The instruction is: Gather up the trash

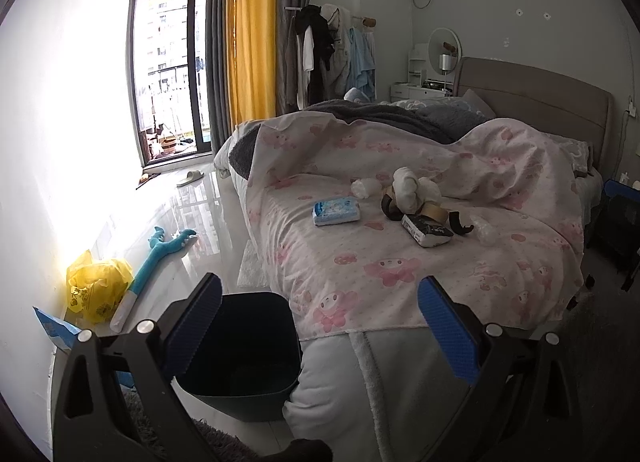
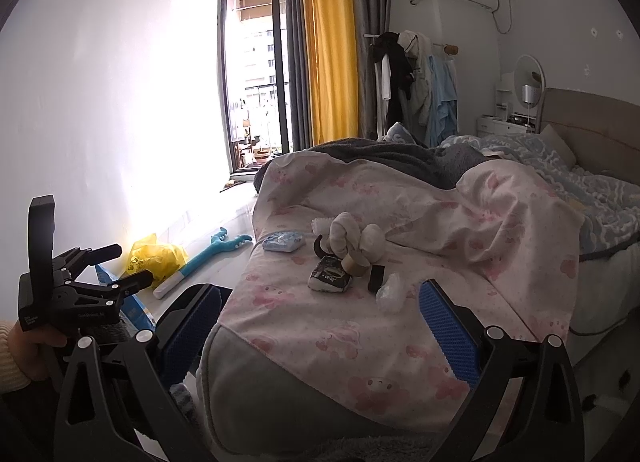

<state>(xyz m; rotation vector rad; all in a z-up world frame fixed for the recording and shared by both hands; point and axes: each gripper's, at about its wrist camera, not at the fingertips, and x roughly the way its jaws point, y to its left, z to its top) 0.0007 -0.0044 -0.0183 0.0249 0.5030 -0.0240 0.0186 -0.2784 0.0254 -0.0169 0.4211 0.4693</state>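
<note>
Trash lies on the pink bedspread (image 1: 360, 254): a blue tissue pack (image 1: 336, 211), a black-and-white packet (image 1: 427, 231), a tape roll (image 1: 434, 213), a crumpled white wad (image 1: 366, 187), knotted white cloth (image 1: 408, 186), dark curved pieces (image 1: 462, 224) and clear plastic (image 1: 486, 230). A dark bin (image 1: 240, 358) stands on the floor at the bed's corner. My left gripper (image 1: 320, 326) is open and empty above the bin and bed edge. My right gripper (image 2: 320, 326) is open and empty over the bed's foot, short of the packet (image 2: 330, 274) and plastic (image 2: 390, 292).
On the floor by the left wall lie a yellow bag (image 1: 96, 286), a blue plush toy (image 1: 160, 254) and a blue box (image 1: 56, 328). A slipper (image 1: 191, 178) lies near the balcony door. The left gripper's body (image 2: 76, 290) shows at the right view's left.
</note>
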